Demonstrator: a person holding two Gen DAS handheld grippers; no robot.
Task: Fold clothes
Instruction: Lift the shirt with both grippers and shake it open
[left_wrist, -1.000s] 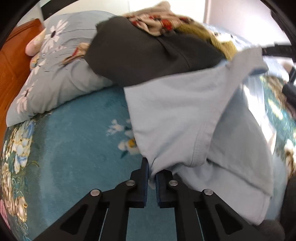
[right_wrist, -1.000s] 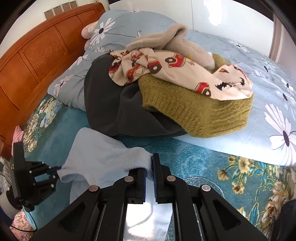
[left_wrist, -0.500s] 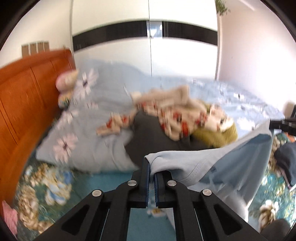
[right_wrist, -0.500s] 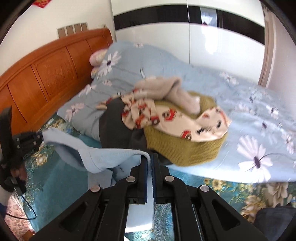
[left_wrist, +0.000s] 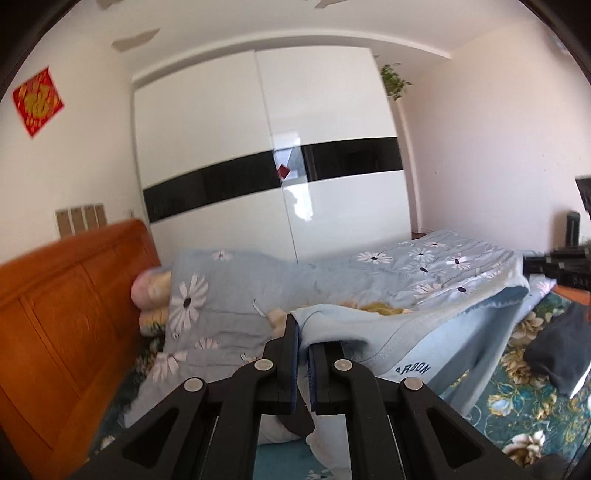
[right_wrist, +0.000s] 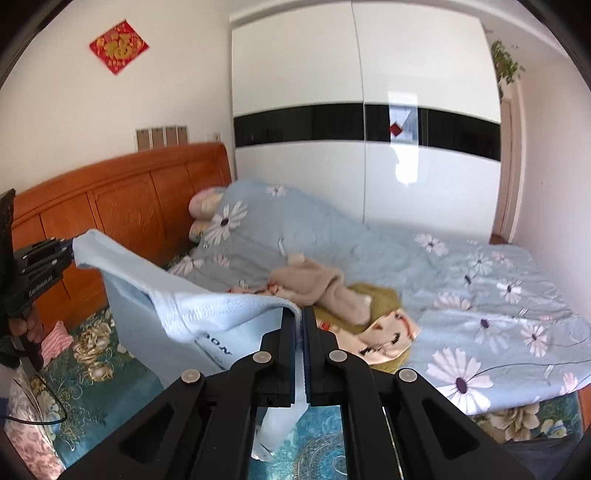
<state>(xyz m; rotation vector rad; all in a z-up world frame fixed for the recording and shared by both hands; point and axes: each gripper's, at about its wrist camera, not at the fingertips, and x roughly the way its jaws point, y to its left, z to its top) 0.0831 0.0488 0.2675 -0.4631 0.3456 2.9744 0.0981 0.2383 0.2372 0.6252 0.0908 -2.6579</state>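
Two grippers carry my load: the left gripper (left_wrist: 303, 354) and the right gripper (right_wrist: 299, 332) are each clamped on a top corner of the pale blue shirt (right_wrist: 207, 321), held up above the bed (right_wrist: 498, 295). Its top edge runs sideways from one to the other, the body hanging toward the near teal blanket (right_wrist: 88, 376). I judge neither hand nearer; both must lower together.
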